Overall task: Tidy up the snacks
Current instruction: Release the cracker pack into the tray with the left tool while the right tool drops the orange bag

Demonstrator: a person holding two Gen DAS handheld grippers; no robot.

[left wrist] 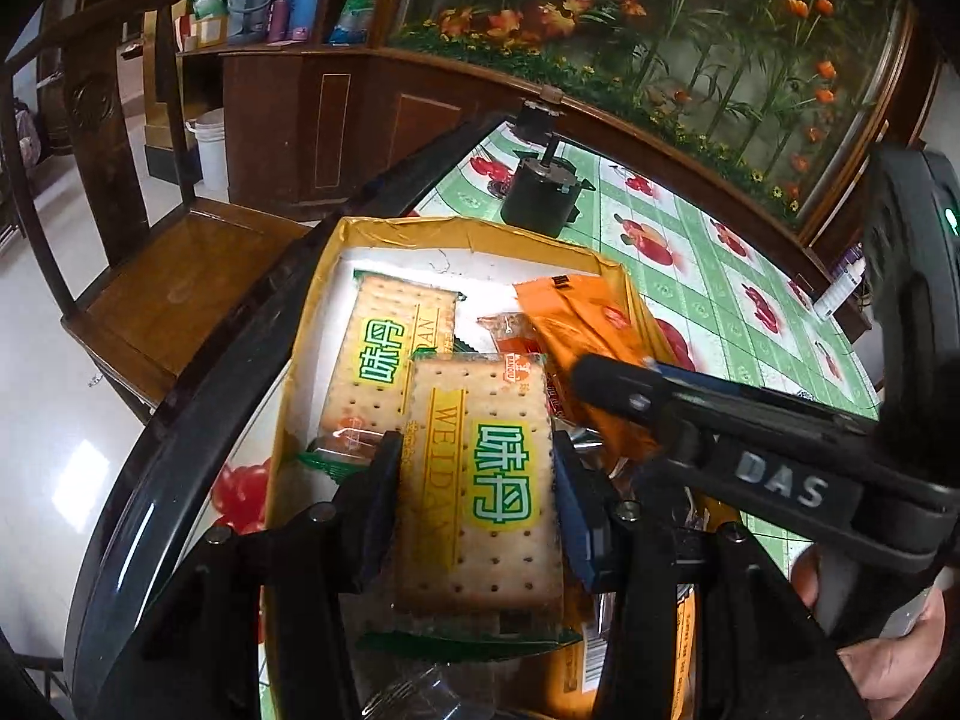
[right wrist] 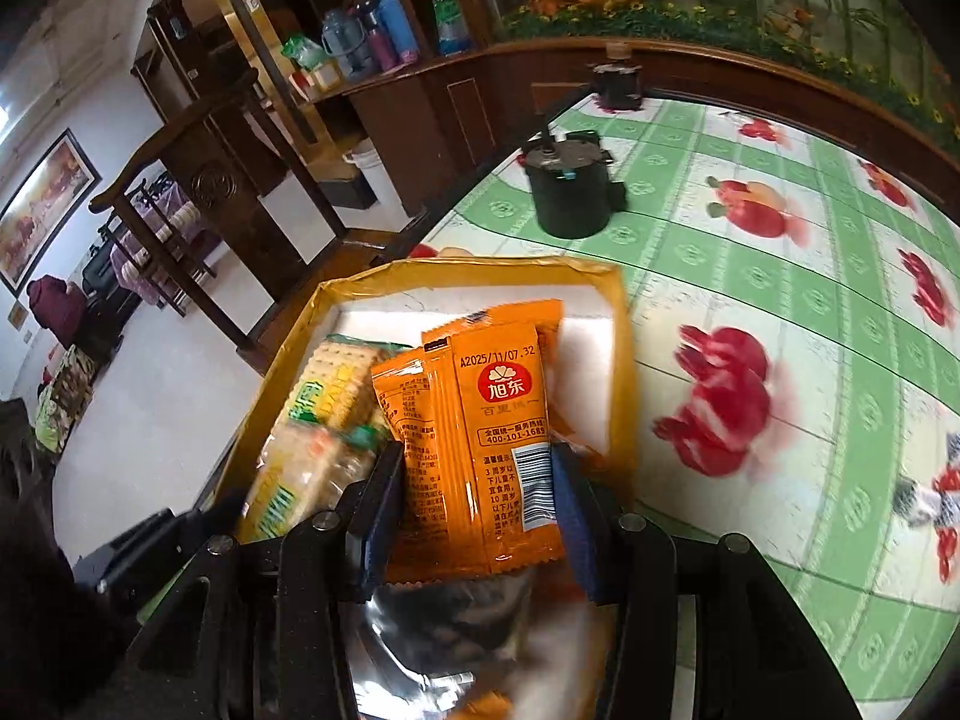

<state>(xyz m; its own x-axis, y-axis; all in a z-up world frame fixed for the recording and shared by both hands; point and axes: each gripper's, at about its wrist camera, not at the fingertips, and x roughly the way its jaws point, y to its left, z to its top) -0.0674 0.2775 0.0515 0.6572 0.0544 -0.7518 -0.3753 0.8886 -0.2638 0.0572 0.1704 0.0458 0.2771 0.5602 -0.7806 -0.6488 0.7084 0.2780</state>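
- Between the blue pads of our left gripper (left wrist: pixel 477 501), at the lower middle of the left wrist view, we hold a cracker pack (left wrist: pixel 480 480) with a yellow-green label; both pads press its long edges.
- Behind it, in the yellow-rimmed box (left wrist: pixel 480 234), we see a second cracker pack (left wrist: pixel 390 354) lying flat on the white floor of the box, toward its left side.
- At the lower middle of the right wrist view, our right gripper (right wrist: pixel 474 510) is clamped on an orange snack packet (right wrist: pixel 498 432), printed side up, with another orange packet (right wrist: pixel 402 408) just beside it at the left.
- From the left wrist view, that right gripper (left wrist: pixel 606 378) reaches in from the right edge, over the right side of the box.
- Beyond the box, on the green fruit-patterned tabletop (right wrist: pixel 780 276), stands a black cylindrical object (right wrist: pixel 570 192); we cannot tell what it is.
- At the left of the left wrist view we see a wooden chair (left wrist: pixel 174 276).
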